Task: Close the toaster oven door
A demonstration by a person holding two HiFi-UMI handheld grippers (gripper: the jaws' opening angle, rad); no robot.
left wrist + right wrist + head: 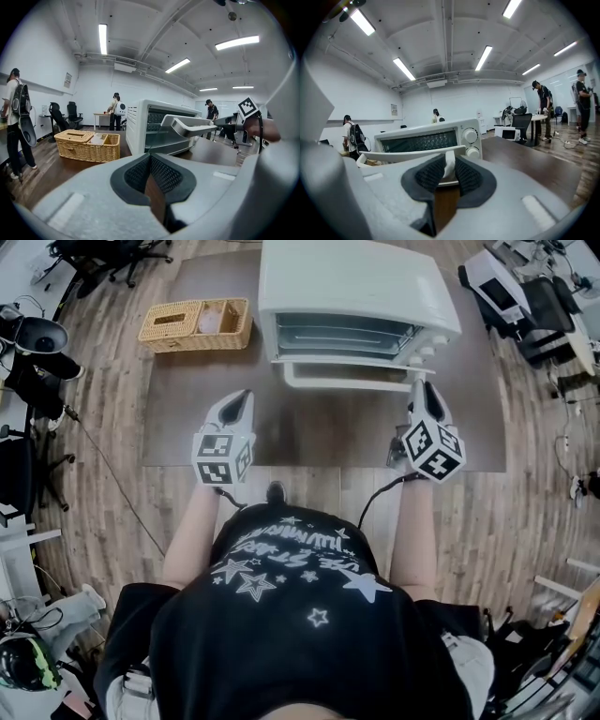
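Observation:
The white toaster oven [356, 287] stands at the far side of the brown table [319, 442], its door [342, 360] hanging partly open toward me. My right gripper [419, 390] is shut on the right end of the door handle [352, 382]. In the right gripper view the white handle [412, 154] runs left from between the dark pads [468, 176] of that gripper [449, 163]. My left gripper [244, 396] hovers over the table, left of the door and apart from it. Its jaws [150, 157] meet at the tips with nothing between them. The raised handle [192, 126] shows ahead to its right.
A wicker basket [197, 322] sits on the table left of the oven, also seen in the left gripper view [86, 145]. Office chairs [525, 306] and desks ring the table. Several people stand in the background [16, 117].

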